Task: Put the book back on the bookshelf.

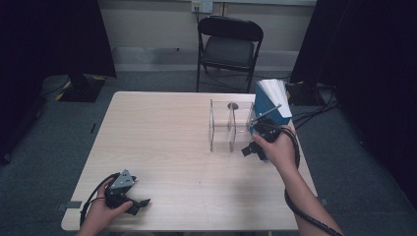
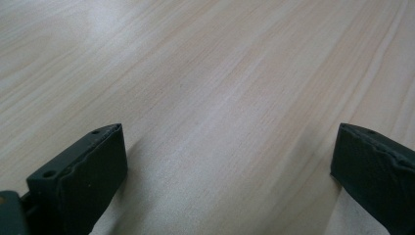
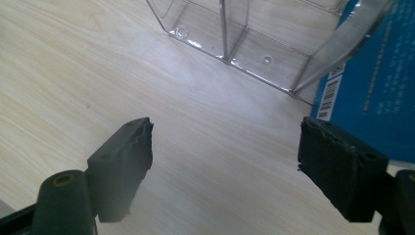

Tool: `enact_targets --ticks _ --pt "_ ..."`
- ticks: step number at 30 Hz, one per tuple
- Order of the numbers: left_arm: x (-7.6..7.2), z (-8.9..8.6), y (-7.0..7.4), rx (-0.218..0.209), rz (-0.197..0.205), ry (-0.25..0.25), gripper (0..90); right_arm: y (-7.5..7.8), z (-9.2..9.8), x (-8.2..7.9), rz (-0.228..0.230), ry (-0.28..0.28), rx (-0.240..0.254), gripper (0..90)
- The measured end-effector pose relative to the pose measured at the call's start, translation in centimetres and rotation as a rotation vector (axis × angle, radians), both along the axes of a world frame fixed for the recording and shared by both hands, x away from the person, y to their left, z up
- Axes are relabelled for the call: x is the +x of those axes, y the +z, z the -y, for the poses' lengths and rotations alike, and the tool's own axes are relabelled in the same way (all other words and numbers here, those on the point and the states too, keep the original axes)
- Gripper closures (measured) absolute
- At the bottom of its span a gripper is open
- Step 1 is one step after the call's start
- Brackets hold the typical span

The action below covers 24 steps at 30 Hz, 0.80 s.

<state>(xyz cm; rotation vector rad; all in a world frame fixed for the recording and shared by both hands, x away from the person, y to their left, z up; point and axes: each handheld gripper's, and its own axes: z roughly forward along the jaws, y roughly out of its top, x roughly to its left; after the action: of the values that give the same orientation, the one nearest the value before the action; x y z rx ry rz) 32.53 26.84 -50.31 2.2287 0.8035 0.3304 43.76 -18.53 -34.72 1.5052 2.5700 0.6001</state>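
Left gripper point(image 1: 140, 202) at the table's point(image 1: 162, 147) near-left corner, jaws wide, empty, bare wood ahead. Clear organizer point(image 1: 230, 127) toward the right edge. Right gripper point(image 1: 250, 147) beside it, jaws wide, empty. Blue book point(image 1: 273, 104) leans against the organizer; barcode label, print unreadable.

Dim, even overhead light; soft shadows, dark edges, slight blur.
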Motion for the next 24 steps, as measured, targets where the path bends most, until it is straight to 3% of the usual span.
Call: enact_targets --ticks 16,21,24 --pt "0.1 -0.1 0.0 0.011 -0.004 -0.018 0.0 -1.8 -1.6 0.0 0.013 0.06 0.008 20.1" --pt "0.2 -0.2 0.1 0.026 0.008 -0.025 0.0 -2.5 -2.2 -0.1 -0.005 0.066 0.007 20.3" --pt "0.1 -0.1 0.1 0.013 -0.002 -0.02 0.0 -2.9 -2.5 -0.1 0.005 0.083 0.013 20.3"
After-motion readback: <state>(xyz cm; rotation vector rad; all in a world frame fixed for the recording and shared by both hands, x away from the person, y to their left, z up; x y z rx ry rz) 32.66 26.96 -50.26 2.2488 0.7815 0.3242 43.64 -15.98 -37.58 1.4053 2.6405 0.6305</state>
